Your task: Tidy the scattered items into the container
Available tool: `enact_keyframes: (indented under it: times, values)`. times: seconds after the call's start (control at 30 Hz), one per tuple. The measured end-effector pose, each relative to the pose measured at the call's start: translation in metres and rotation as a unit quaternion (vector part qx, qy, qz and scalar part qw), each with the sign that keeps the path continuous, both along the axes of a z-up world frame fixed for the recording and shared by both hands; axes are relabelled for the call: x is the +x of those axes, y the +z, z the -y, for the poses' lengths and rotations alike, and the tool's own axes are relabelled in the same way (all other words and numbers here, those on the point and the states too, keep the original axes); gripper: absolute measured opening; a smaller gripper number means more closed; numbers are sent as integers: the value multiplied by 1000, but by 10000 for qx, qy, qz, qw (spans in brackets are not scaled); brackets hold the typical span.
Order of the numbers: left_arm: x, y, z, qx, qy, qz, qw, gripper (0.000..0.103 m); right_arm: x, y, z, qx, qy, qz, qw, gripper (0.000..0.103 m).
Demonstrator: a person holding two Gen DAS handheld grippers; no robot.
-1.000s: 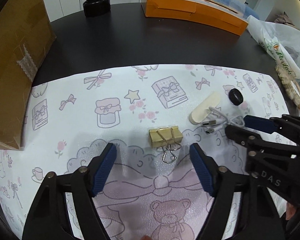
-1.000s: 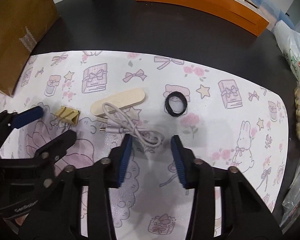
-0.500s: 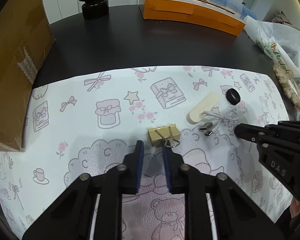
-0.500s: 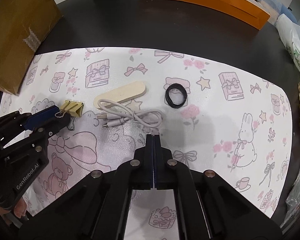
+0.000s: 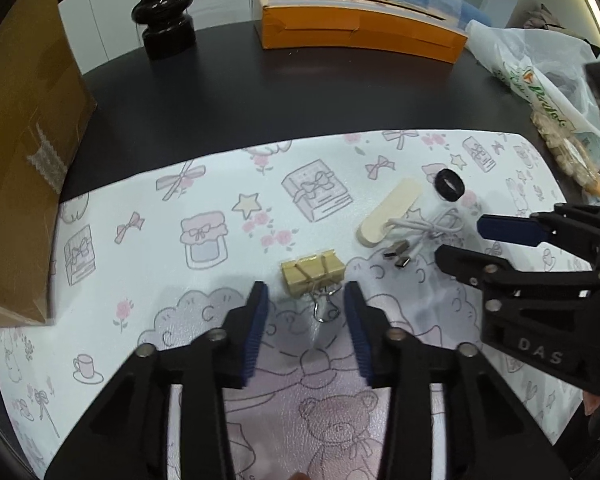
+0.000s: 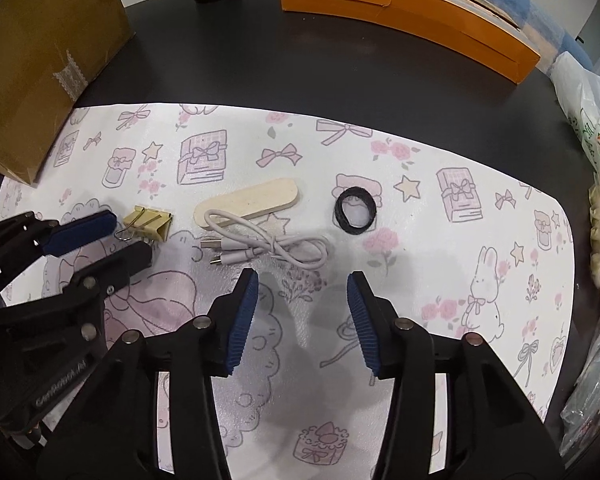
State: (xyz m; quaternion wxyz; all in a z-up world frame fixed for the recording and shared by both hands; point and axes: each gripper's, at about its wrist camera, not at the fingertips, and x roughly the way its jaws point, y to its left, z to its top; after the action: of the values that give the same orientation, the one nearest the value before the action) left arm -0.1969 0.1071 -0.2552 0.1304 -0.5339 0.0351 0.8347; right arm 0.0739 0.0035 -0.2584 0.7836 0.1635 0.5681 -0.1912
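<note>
A gold binder clip (image 5: 313,274) (image 6: 148,224) lies on the patterned mat (image 5: 148,264), its wire handle reaching between the fingertips of my open left gripper (image 5: 305,300) (image 6: 108,240). To its right lie a pale wooden stick (image 5: 390,212) (image 6: 247,201), a coiled white USB cable (image 5: 424,232) (image 6: 268,246) and a black ring (image 5: 450,185) (image 6: 355,209). My right gripper (image 6: 303,292) (image 5: 460,240) hovers open just short of the cable, holding nothing.
A brown cardboard box (image 5: 24,148) (image 6: 44,52) stands at the left edge. At the back of the black table sit an orange box (image 5: 360,28) (image 6: 412,12) and a black vase (image 5: 164,20). Plastic bags (image 5: 548,92) (image 6: 596,152) crowd the right side.
Both grippers were open a second ago, closed half a second ago, and now stand open again. Nothing on the mat has moved.
</note>
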Motion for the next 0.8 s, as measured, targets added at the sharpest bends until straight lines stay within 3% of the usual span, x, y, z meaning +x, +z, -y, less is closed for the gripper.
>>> enact_keyframes:
  times: [0.33,0.4,0.43,0.5,0.8]
  values:
    - [-13,-3,2,167,113,23,9998,45,26,-1,8,115,64,147,9998,49]
    - [-14,-4,3,194,132,36,9997,44,26,0,6,4,135,107,9999,40]
    - [-15,-4,3,208,142,43,9997,34,26,1,5,-59,167,61,9998,21]
    - [-16,-5,4,235,161,57,9996,34,25,1,6,-20,171,40,9998,4]
    - [-12,-4,15,266,235,98,9993,34,17,13,4,219,94,339,9991,6]
